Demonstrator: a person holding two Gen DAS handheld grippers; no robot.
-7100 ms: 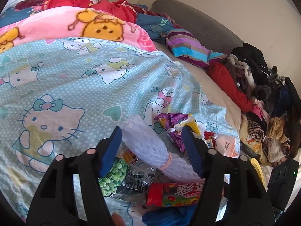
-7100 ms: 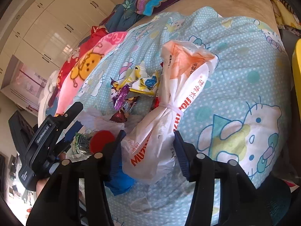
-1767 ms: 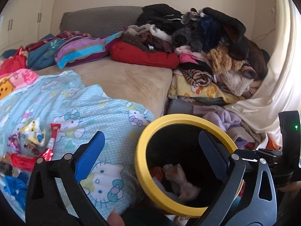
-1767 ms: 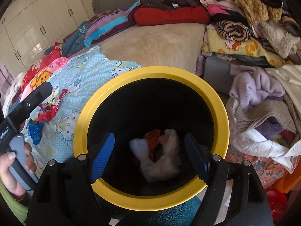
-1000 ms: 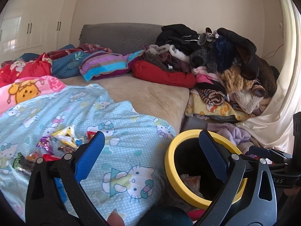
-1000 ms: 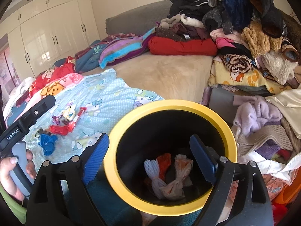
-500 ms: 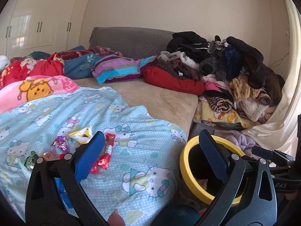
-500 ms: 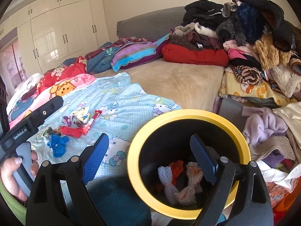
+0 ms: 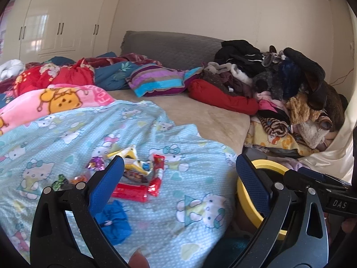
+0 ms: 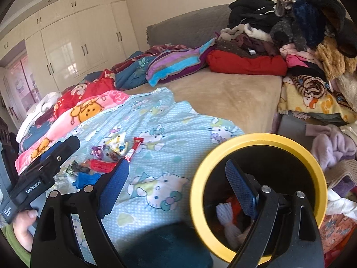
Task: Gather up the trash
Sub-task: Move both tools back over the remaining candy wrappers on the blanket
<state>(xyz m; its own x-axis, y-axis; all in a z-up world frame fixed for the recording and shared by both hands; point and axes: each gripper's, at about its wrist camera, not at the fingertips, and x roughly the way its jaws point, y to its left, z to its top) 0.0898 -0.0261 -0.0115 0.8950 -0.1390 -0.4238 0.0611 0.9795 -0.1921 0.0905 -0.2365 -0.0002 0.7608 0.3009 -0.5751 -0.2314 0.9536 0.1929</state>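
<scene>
Heading for the wrappers (image 9: 136, 179) near the bed's (image 9: 212, 120) edge, both tongs (image 9: 178, 183) (image 10: 177, 186) are gaping, seemingly empty; next comes pinching one for the bin (image 10: 258, 137).

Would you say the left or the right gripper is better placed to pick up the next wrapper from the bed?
Probably left: the open left gripper faces the red wrapper, while the empty right gripper hovers by the yellow-rimmed bin.

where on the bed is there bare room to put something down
Free: the beige mattress between the blue cartoon sheet and the clothes pile; also the sheet's near corner beside the yellow-rimmed bin. Crowded: the wrapper cluster.
</scene>
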